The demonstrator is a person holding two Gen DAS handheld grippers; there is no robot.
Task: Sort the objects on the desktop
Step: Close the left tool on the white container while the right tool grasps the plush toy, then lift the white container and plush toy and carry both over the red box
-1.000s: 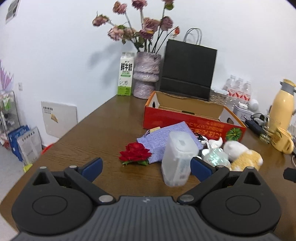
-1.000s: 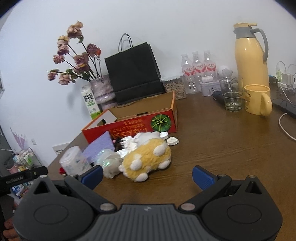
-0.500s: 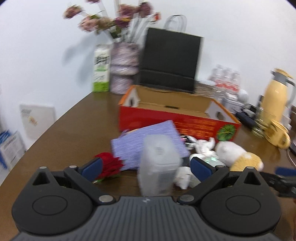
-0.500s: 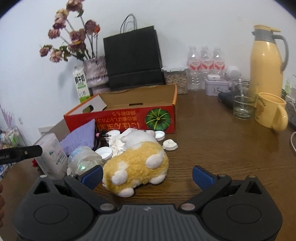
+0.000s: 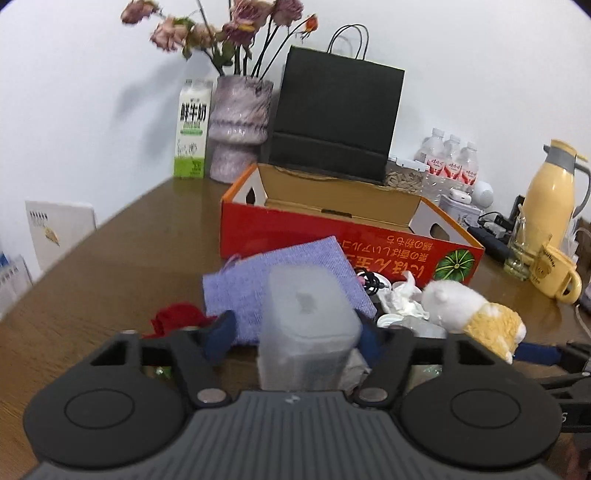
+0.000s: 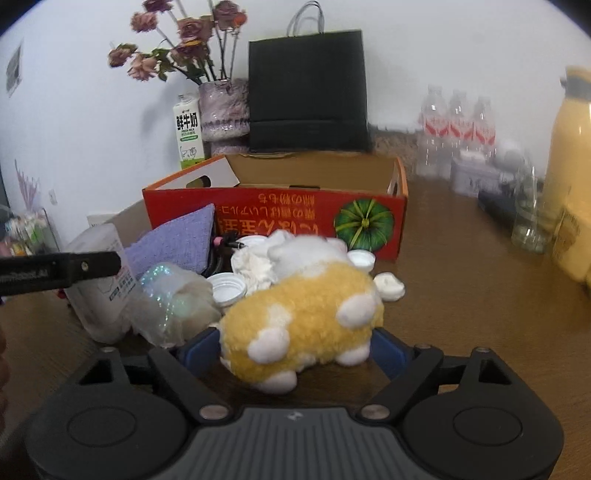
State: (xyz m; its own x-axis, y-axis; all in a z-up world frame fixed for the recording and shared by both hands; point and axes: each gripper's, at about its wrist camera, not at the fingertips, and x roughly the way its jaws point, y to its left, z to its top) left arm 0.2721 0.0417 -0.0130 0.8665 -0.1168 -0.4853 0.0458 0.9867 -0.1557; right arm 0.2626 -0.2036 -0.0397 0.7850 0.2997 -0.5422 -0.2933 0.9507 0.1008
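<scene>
left wrist view: left gripper [image 5: 295, 334] jaws just closed in around the frosted plastic container [image 5: 308, 325] on the table [image 5: 110, 266]; right pad touches, left contact unclear. right wrist view: right gripper [image 6: 295, 349] jaws just closing, both pads against the yellow plush toy [image 6: 306, 314] before the red box [image 6: 280, 218].

A white wall [image 5: 92, 92] is standing behind a brown wooden table [image 5: 122, 251], its top shining softly under even light. At the back, dried flowers [image 5: 221, 29] are drooping from a mottled vase [image 5: 240, 125], with a milk carton [image 5: 192, 129] just beside it and a black bag [image 5: 332, 118] leaning on the wall. Water bottles [image 5: 450, 158] are clustering further right, near a yellow jug [image 5: 550, 199], a glass [image 5: 517, 247] and a yellow mug [image 5: 554, 273]. A white board [image 5: 59, 229] is leaning low against the wall on the left. Shadows of the flowers are falling on the wall.
</scene>
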